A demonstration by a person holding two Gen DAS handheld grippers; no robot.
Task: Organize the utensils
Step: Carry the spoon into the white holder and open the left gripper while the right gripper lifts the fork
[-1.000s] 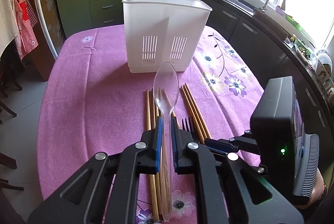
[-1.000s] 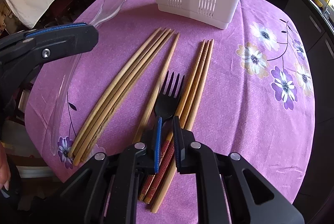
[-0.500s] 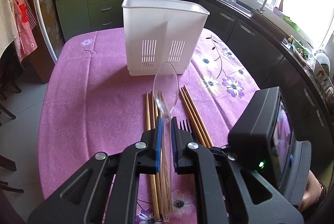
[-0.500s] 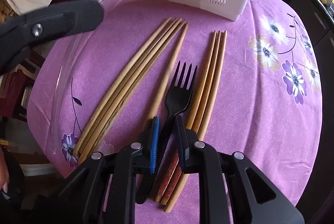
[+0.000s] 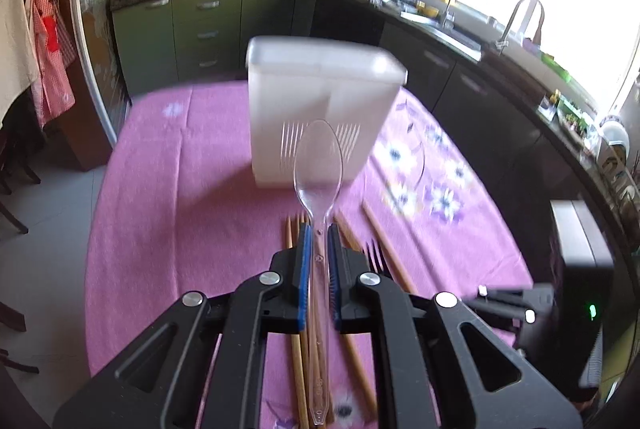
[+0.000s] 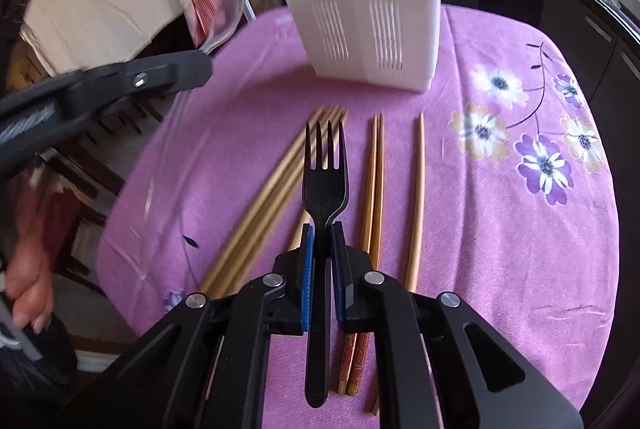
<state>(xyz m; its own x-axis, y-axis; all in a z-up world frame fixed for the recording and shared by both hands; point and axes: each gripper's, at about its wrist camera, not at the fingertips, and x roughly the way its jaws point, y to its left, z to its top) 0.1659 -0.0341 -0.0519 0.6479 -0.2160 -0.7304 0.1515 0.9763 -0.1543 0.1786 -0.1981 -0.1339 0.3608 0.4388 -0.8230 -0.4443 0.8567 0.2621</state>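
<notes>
My left gripper [image 5: 318,231] is shut on a clear plastic spoon [image 5: 318,165], bowl pointing forward, held above the table toward the white slotted utensil holder [image 5: 320,101]. My right gripper [image 6: 322,231] is shut on a black plastic fork [image 6: 324,181], lifted off the cloth, tines pointing at the holder [image 6: 368,9]. Several wooden chopsticks [image 6: 372,189] lie on the purple cloth below it. The left gripper [image 6: 168,73] with the spoon [image 6: 230,13] shows at the left of the right wrist view.
The purple floral tablecloth [image 6: 520,229] covers a rounded table. Kitchen counters and cabinets [image 5: 200,21] stand behind, with a sink [image 5: 516,25] at the right. The right gripper's body [image 5: 576,289] sits at the table's right edge.
My right gripper closed on the fork and lifted it off the table. My left gripper rose with the spoon toward the holder. One chopstick now lies apart to the right.
</notes>
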